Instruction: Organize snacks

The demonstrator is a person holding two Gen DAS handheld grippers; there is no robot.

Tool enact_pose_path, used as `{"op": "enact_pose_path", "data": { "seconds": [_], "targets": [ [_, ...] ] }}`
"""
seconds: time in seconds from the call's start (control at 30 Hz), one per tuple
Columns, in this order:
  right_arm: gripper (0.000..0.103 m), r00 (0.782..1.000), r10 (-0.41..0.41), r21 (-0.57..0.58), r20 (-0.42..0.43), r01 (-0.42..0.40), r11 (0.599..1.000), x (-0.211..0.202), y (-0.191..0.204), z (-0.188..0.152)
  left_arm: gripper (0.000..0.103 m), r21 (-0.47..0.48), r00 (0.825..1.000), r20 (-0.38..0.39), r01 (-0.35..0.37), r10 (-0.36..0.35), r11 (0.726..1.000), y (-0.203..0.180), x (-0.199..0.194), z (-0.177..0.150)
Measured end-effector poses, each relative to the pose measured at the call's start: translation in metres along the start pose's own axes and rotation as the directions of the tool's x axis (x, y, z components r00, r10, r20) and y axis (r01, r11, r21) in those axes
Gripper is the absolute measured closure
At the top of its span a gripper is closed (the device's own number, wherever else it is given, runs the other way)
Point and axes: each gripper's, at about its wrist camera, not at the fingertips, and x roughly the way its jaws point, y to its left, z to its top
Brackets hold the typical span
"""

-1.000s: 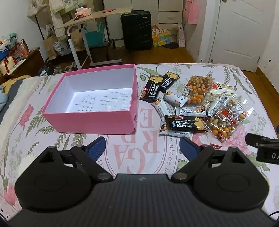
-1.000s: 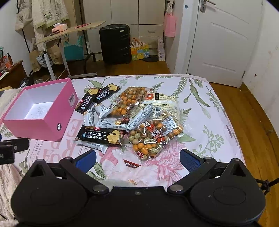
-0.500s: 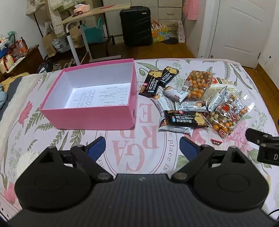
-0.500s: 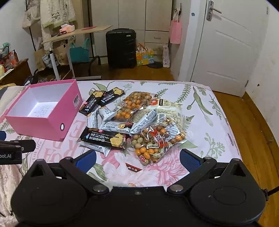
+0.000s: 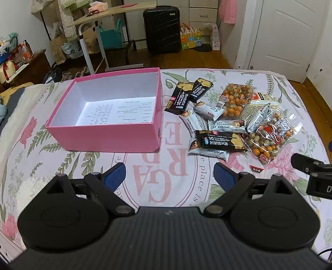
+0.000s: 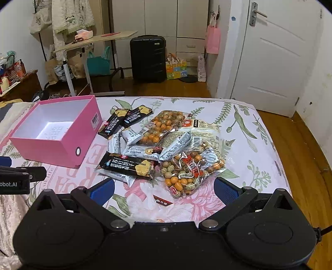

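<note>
Pink box is seen left of the snacks on the bed; both the left gripper and the right gripper are held wide open, empty.

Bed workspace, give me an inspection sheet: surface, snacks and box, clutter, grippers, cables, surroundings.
Surface: floral bedspread covering the bed, flat.
Job's things: open pink cardboard box holds no snacks, only a printed sheet on its floor; black cracker packets, silver wrappers and clear bags of coated nuts lie piled beside it.
Clutter: small dark torn wrapper scrap near the pile.
Grippers: left gripper open, empty; right gripper open, empty, nearest the nut bags.
Cables: nothing seen.
Surroundings: black hard-shell suitcase, wooden side table, white door.
</note>
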Motion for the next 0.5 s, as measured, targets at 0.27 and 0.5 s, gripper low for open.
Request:
{"op": "enact_pose_path", "data": {
  "seconds": [0.27,0.5],
  "targets": [
    [0.0,1.0,0.007,-0.004,0.006,-0.007,1.0,-0.003,0.001,0.0,0.011,0.004,1.0,-0.006,0.012,-0.012,1.0,0.002,0.0,0.001],
    [0.0,0.999,0.025,0.001,0.032,-0.025,1.0,0.002,-0.003,0.0,0.011,0.037,0.999,-0.028,0.042,-0.041,0.998,-0.004,0.018,0.0]
  ]
}}
